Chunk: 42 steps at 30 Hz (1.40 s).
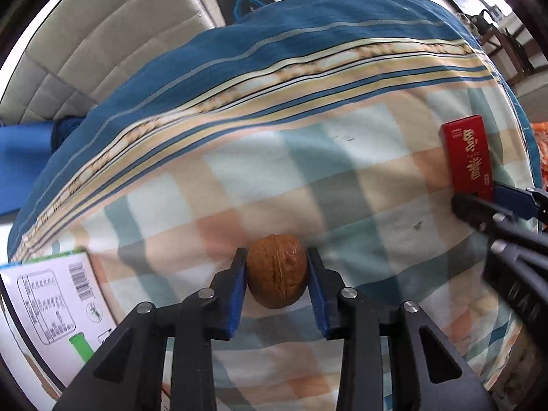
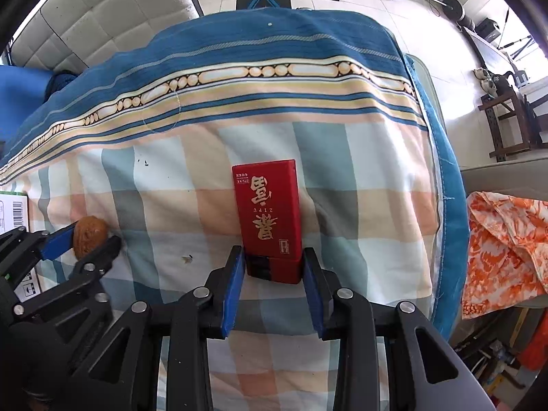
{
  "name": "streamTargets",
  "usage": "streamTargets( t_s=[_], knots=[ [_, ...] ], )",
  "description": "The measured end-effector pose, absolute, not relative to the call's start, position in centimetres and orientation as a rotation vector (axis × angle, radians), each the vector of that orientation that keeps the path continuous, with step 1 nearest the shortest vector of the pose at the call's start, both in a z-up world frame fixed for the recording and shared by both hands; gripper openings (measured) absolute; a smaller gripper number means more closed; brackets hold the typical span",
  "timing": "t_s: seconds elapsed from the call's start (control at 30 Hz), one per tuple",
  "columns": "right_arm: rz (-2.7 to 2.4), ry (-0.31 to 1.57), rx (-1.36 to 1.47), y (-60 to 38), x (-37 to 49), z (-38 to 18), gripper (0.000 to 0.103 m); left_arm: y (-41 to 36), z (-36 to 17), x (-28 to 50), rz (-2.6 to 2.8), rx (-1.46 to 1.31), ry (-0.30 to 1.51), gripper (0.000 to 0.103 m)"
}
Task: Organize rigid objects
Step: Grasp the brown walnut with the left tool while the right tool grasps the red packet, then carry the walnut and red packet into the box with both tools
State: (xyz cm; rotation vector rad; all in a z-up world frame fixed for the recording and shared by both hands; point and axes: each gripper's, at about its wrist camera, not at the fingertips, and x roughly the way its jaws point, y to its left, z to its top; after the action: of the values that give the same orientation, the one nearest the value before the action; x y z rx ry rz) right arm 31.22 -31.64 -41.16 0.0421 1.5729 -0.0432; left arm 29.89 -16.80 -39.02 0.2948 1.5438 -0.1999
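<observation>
A brown walnut (image 1: pixel 276 270) rests on the checked cloth (image 1: pixel 342 185), and my left gripper (image 1: pixel 276 255) is shut on it, blue pads pressing both sides. A red box with gold characters (image 2: pixel 269 212) lies flat on the cloth, its near end clamped in my right gripper (image 2: pixel 273 253), which is shut on it. From the right wrist view the walnut (image 2: pixel 89 236) and left gripper (image 2: pixel 92 238) appear at far left. In the left wrist view the red box (image 1: pixel 467 157) and right gripper (image 1: pixel 476 197) sit at far right.
A white carton with a barcode and green print (image 1: pixel 51 304) lies at the cloth's left edge. An orange patterned fabric (image 2: pixel 503 250) hangs off the right side. A padded white headboard (image 2: pixel 113 17) stands behind, with gym gear on the tiled floor beyond.
</observation>
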Motion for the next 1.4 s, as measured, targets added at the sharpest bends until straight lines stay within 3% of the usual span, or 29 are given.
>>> streamTargets(
  t_s=[0.17,0.37,0.53,1.03,1.4],
  knots=[
    [-0.039,1.577,0.159,-32.9,31.6,-41.5,0.039,-13.8,-39.1,30.0,-0.152,0.195,1.564,0.031],
    [-0.063,1.585,0.231,-33.4,32.1,-42.0,0.053,-11.8,-39.1,30.5,-0.133,0.117,1.577,0.031],
    [-0.135,1.607,0.16,-32.4,32.1,-42.3,0.037,-10.2,-38.9,30.2,-0.138,0.067,1.586,0.03],
    [0.001,1.605,0.277,-30.0,27.6,-39.3,0.036,-5.4,-33.2,29.8,-0.2,-0.067,1.517,0.03],
    [0.127,1.493,0.282,-24.1,23.3,-29.6,0.036,-1.8,-23.8,24.8,-0.267,-0.137,1.355,0.03]
  ],
)
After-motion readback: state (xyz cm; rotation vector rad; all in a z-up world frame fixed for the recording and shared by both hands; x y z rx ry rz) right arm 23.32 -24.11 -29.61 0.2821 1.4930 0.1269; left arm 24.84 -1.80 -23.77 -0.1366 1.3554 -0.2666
